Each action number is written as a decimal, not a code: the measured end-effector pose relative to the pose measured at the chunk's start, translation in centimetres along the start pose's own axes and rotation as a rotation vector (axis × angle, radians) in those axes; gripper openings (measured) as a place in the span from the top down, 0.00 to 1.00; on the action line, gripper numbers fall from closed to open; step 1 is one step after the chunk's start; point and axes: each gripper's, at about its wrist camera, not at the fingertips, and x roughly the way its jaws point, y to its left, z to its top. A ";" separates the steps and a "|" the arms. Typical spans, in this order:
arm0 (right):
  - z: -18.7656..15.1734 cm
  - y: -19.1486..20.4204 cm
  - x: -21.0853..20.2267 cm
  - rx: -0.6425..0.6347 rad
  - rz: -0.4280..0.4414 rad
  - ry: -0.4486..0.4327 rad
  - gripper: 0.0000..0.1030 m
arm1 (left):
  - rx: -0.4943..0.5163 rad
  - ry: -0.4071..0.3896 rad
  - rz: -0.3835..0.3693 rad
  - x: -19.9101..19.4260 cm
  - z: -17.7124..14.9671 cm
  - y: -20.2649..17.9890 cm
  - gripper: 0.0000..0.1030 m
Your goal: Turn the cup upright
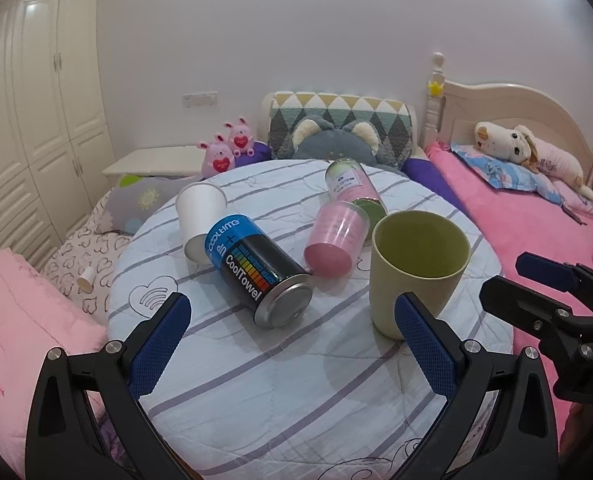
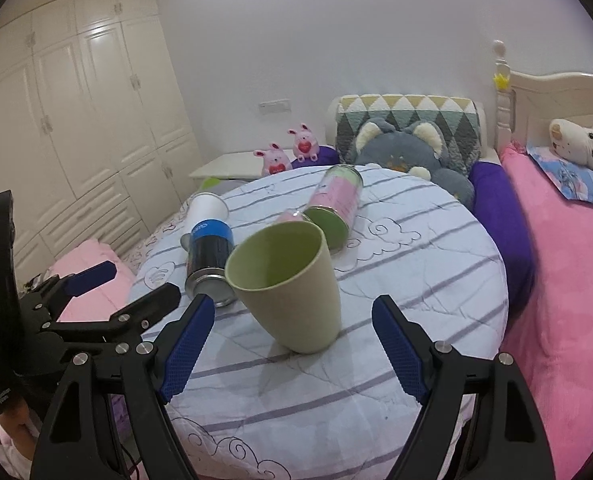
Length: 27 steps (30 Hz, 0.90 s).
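left wrist: near, facing table (image 1: 296,380) | right wrist: same table, rightward

White wardrobe (image 1: 36,112), pink bed (image 1: 536,216).

From my right wrist view, the green cup (image 2: 286,288) hides most of the pink canister (image 2: 292,216) behind it and the near right edge of the black towel can (image 2: 208,258). The small print on the far canister's label (image 1: 346,180) is too small for me to read.
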 end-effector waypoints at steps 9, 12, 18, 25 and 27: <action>0.1 -0.2 0.6 -0.003 0.007 0.009 0.20 | 0.010 0.001 0.004 0.0 0.1 -0.3 0.00; -0.1 -0.4 0.8 0.003 0.011 0.017 0.20 | 0.011 0.002 0.005 0.1 0.2 -0.3 0.00; -0.1 -0.8 1.0 0.007 0.007 0.023 0.20 | 0.012 0.005 0.021 0.4 0.1 -0.4 0.00; -0.1 -1.1 1.2 0.012 0.007 0.026 0.20 | 0.019 0.013 0.035 0.9 0.1 -0.5 0.00; -0.1 -1.1 1.2 0.011 0.008 0.027 0.20 | 0.020 0.015 0.036 1.1 0.0 -0.5 0.00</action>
